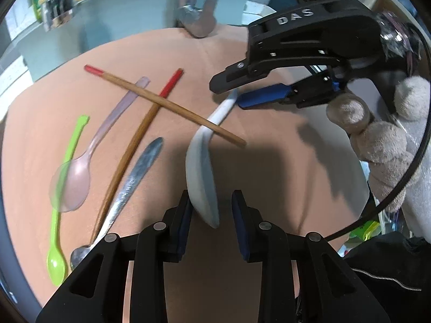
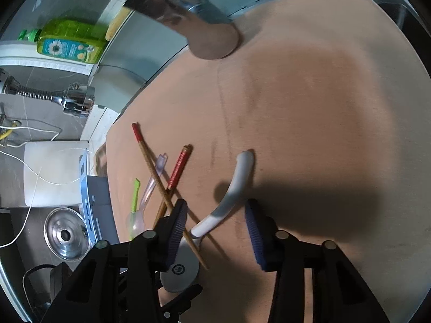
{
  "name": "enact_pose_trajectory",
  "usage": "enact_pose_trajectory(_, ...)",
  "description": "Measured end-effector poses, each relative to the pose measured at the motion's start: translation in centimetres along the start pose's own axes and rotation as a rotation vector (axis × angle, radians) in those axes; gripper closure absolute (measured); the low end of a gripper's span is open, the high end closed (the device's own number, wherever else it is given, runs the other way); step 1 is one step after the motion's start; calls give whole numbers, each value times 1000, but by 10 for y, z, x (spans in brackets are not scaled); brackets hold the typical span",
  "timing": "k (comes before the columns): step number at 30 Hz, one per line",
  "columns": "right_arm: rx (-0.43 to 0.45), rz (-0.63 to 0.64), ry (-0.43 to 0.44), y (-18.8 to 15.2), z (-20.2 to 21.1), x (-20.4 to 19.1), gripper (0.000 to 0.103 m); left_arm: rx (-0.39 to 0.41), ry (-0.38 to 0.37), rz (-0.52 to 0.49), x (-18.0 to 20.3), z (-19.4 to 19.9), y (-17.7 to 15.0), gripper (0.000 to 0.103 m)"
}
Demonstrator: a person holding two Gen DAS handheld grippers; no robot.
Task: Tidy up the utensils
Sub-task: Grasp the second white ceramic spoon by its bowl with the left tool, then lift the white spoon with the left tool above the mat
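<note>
Left gripper point(image 1: 211, 216) jaws part-open, white soup spoon point(image 1: 200, 177) bowl between them, touching the left pad point(image 1: 186, 215), clear of the right pad; right gripper point(image 2: 215, 228) jaws likewise part-open, straddling the spoon's handle without pressing it, seen from the left wrist hovering at the handle's far tip. Across the spoon's neck, one red-tipped chopstick point(image 1: 161, 103); crossed beneath it, a second chopstick point(image 1: 140, 134). Further left on the tan mat point(image 1: 269, 140): metal spoon point(image 1: 134, 180), clear pink spoon point(image 1: 80, 172), lime-green spoon point(image 1: 63, 188) at the far left. Beyond the mat's far edge, chrome tap point(image 1: 194, 21); green soap bottle point(image 2: 72, 43) on a ledge.
</note>
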State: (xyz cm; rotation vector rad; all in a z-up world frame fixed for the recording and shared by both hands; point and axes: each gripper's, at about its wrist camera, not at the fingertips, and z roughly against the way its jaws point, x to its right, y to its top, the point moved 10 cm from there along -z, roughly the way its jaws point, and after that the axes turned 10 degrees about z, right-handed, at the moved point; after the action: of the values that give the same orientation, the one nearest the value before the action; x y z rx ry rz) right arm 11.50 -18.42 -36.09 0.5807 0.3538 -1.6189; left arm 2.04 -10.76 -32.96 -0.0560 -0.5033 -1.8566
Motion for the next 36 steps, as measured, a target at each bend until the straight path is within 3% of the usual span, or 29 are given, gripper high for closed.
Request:
enact_pose_trajectory(4, 1, -17, -9, -1, 3, 10, 83, 4, 3, -36, 17, -8, 2, 75)
enact_pose_trajectory(13, -10, -74, 44, -2, 18, 31, 80, 25, 24, -112, 46, -20, 8, 75)
enact_pose_trajectory(18, -18, -44, 1, 2, 21, 36, 80, 35, 33, -131, 64, -28, 16, 75)
enact_pose_trajectory(23, -37, -49, -3, 5, 19, 41, 81, 53, 24, -103, 69, -32, 17, 75)
enact_pose_trajectory(26, -46, -45, -21, 6, 17, 42, 86, 60, 24, -57, 58, -32, 13, 75)
enact_pose_trajectory(36, -53, -81, 23, 7, 20, 47, 88, 112, 30, -27, 64, -25, 2, 77)
